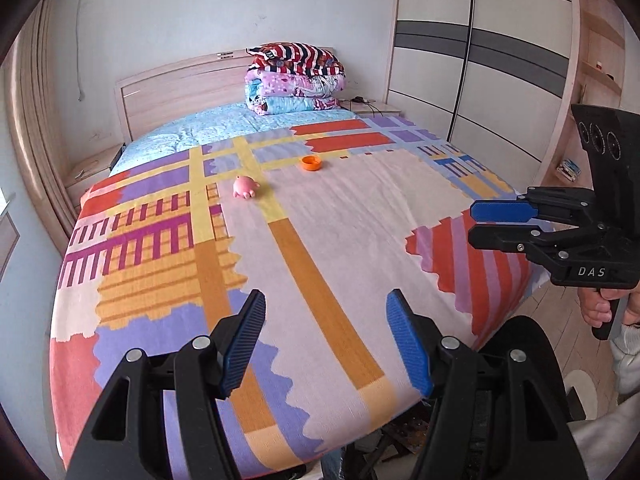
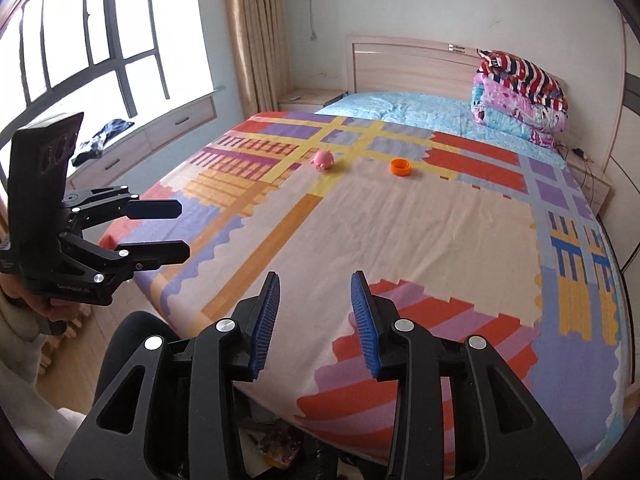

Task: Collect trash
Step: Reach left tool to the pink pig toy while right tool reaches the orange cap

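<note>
Bedroom, left wrist view: bed (image 1: 360, 216) with a patchwork cover filled the frame; folded quilts (image 1: 294, 80) were stacked at the headboard; a wardrobe (image 1: 480, 60) stood along the far side.
Trash, left wrist view: orange cap (image 1: 311, 162) lay on the cover past mid-bed; pink toy (image 1: 245, 187) sat near it, apart from it; neither was touched by anything.
Left gripper, left wrist view: left gripper (image 1: 326, 340) hovered over the foot of the bed, jaws standing apart, nothing between them.
Right gripper, left wrist view: right gripper (image 1: 486, 222) was at the bed's edge, fingers a small way apart, nothing between them; a hand (image 1: 600, 308) held its grip.
Bedroom, right wrist view: window (image 2: 92, 28) and curtain (image 2: 256, 28) were beside the bed; some clutter showed low by the foot of the bed, too unclear to name.
Trash, right wrist view: orange cap (image 2: 401, 167) and pink toy (image 2: 323, 160) both lay loose on the cover, well away from both tools.
Grippers, right wrist view: right gripper (image 2: 316, 320) parted and empty; left gripper (image 2: 176, 232) likewise parted and empty.
Progress: nothing was in hand; no bin or bag was in sight; the cap looked like the piece to collect, whether the toy counted I could not tell; reach, grasp and disposal all seemed left to do.
</note>
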A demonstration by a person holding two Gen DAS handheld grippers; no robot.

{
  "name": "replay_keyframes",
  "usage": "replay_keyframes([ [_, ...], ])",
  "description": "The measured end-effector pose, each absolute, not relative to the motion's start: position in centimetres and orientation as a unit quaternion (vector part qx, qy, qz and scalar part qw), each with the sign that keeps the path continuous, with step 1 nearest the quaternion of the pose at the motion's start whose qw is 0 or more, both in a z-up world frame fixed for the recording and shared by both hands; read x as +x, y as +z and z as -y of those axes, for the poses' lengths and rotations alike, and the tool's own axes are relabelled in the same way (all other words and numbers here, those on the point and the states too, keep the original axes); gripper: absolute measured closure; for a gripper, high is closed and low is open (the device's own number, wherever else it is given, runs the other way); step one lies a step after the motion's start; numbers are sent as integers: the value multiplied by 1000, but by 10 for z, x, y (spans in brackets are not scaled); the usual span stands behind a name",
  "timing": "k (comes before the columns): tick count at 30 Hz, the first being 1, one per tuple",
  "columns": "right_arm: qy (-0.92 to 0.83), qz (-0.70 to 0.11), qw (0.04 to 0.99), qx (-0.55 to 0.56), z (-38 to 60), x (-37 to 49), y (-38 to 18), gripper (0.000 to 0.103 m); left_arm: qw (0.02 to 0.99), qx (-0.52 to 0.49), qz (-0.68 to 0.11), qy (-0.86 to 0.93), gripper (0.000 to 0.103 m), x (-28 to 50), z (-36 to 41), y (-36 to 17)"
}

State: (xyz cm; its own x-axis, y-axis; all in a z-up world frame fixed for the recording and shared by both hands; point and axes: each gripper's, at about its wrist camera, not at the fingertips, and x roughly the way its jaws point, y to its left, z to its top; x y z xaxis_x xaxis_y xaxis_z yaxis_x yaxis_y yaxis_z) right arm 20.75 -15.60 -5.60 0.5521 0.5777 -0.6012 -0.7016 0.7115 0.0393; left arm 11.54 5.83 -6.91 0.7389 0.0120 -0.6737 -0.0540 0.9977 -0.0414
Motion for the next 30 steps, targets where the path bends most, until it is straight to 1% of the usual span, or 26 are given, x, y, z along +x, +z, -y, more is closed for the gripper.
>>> replay_keyframes([
  [13,340,-302,884,-104,130,285,-44,63,932,-29,-359,40,43,186,-105,-62],
  [22,317,-331,883,-99,104,344,-58,63,926,-45,-370,64,43,244,-148,-79],
  [30,300,-359,879,-94,84,396,-72,62,915,-57,-395,60,43,285,-164,-97],
])
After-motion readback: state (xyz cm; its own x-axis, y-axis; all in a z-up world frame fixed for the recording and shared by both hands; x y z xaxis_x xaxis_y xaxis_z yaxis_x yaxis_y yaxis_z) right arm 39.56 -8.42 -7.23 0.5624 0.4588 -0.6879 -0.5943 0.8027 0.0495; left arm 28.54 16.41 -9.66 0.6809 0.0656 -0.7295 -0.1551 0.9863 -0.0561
